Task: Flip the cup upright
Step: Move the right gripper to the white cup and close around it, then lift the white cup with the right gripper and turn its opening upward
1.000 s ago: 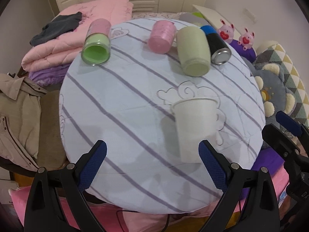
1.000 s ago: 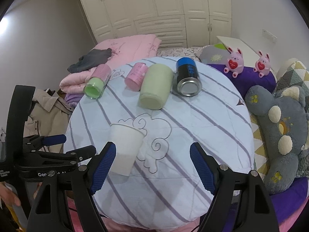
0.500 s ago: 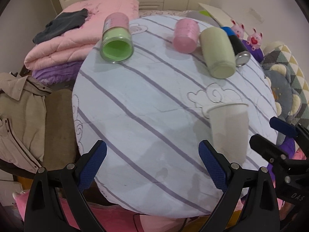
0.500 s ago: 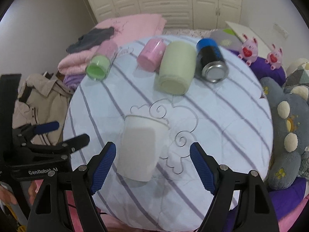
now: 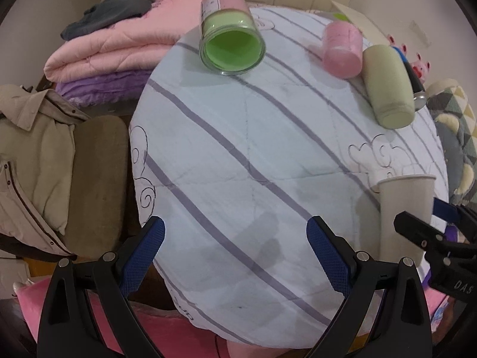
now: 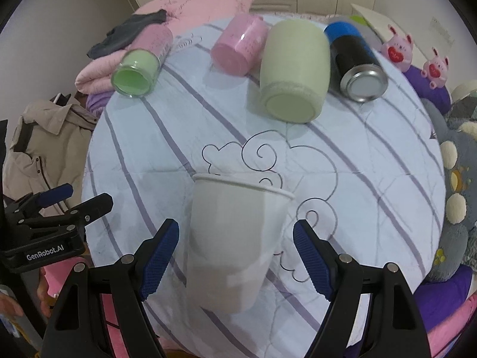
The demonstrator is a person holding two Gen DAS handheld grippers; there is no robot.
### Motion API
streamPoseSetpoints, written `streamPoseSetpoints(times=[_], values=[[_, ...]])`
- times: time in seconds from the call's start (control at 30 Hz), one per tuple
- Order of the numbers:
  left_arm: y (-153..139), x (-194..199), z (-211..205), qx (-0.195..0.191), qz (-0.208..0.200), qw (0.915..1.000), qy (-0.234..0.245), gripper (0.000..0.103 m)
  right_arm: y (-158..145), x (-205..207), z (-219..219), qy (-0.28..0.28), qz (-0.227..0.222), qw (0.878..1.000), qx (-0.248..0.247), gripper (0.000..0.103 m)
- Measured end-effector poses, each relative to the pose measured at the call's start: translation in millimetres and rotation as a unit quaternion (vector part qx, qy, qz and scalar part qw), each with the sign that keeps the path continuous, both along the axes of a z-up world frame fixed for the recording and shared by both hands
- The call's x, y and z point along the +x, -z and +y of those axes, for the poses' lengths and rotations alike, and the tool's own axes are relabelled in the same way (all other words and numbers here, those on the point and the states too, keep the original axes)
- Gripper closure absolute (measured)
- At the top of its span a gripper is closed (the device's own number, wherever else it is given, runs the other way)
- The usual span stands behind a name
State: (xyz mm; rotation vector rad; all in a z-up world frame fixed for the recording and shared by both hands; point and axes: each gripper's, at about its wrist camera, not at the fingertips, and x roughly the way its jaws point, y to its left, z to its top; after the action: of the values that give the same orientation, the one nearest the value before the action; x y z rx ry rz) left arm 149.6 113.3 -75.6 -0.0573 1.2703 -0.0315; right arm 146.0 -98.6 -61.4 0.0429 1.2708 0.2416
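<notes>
A white paper cup (image 6: 235,238) stands upside down on the round striped table (image 6: 372,185), its rim on the cloth. My right gripper (image 6: 235,256) is open, with a blue pad on each side of the cup and not touching it. In the left wrist view the cup (image 5: 405,211) is at the far right, with the right gripper (image 5: 438,223) in front of it. My left gripper (image 5: 235,256) is open and empty over the table's near left part.
Lying on their sides at the back: a green-lined jar (image 6: 137,68), a pink cup (image 6: 238,47), a pale green cup (image 6: 295,71) and a black and blue can (image 6: 354,59). Folded blankets (image 5: 119,44) and a jacket (image 5: 26,155) lie left, plush toys (image 6: 456,194) right.
My right gripper has moved forward and left, so the white cup now sits between its open fingers. My left gripper has shifted left, away from the cup.
</notes>
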Motion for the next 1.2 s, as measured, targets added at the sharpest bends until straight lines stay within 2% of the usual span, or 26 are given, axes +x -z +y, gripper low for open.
streamPoseSetpoints(times=[0.33, 0.43, 0.53, 0.67, 0.9, 1.07, 1.2], values=[[13, 11, 0, -0.003, 0.020, 0.9996, 0.021, 0.006, 20, 14, 14, -0.009, 0.051, 0.998, -0.022, 0.023], [17, 12, -1, -0.006, 0.025, 0.9995, 0.021, 0.006, 15, 10, 23, -0.031, 0.029, 0.998, -0.050, 0.024], [17, 12, -2, -0.010, 0.024, 0.9994, 0.022, 0.006, 12, 8, 28, -0.040, 0.023, 0.997, -0.056, 0.033], [16, 12, -4, -0.017, 0.024, 0.9994, 0.017, 0.006, 10, 7, 26, -0.039, 0.023, 0.998, -0.047, 0.033], [9, 9, -12, -0.016, 0.019, 0.9996, 0.016, 0.006, -1, 5, 19, -0.042, -0.003, 0.998, -0.042, 0.034], [-1, 10, -19, -0.022, 0.005, 0.9997, 0.009, 0.006, -13, 5, 8, -0.041, -0.037, 0.998, -0.042, 0.034], [-10, 10, -24, -0.008, -0.021, 0.9997, 0.002, 0.006, -21, 5, -2, -0.023, -0.070, 0.996, -0.042, 0.034]])
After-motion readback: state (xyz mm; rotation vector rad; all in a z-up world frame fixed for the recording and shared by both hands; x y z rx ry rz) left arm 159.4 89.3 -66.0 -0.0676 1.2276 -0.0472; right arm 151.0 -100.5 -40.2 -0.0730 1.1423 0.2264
